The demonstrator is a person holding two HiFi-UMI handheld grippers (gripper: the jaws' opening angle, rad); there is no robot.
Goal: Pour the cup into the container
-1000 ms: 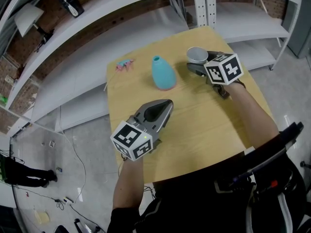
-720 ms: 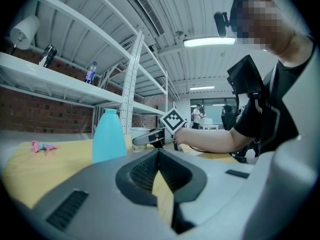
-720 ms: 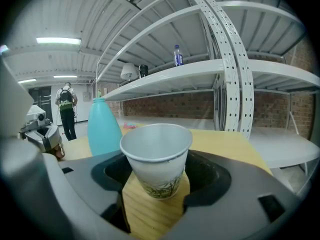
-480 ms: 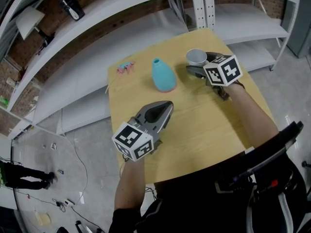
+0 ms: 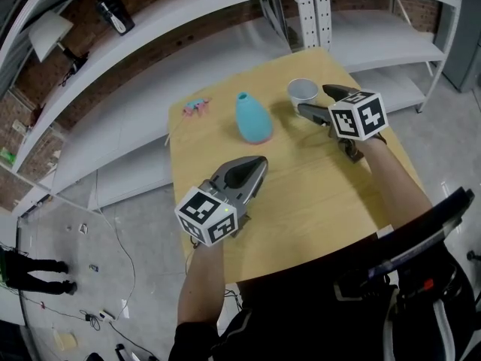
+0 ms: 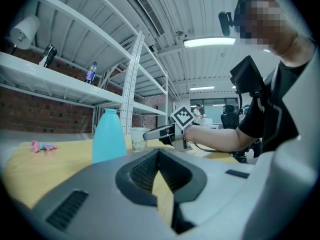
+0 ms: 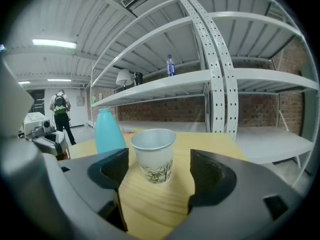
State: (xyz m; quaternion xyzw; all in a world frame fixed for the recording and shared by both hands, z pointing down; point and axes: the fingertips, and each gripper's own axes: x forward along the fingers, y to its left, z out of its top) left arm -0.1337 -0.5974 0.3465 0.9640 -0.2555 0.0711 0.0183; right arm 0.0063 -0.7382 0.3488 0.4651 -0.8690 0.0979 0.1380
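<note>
The small white paper cup with a printed pattern stands upright on the light wooden table, near its far edge and a little apart from the tall teal bottle-shaped container with a narrow neck. The right gripper points at the cup, and its jaws have just been opening. They now stand wide apart, and in the right gripper view the cup sits just ahead of the gap with clear space on both sides, so neither pad presses on it. The left gripper hangs over the middle of the table, well back from both objects, with its jaws brought together on nothing. What shows of the cup's inside from the head view looks plain white, so it appears empty, though the bottom cannot be made out. Judging by this, the pour is probably done and the cup has been set down and let go. Little is then left beyond drawing the right gripper clear.
</note>
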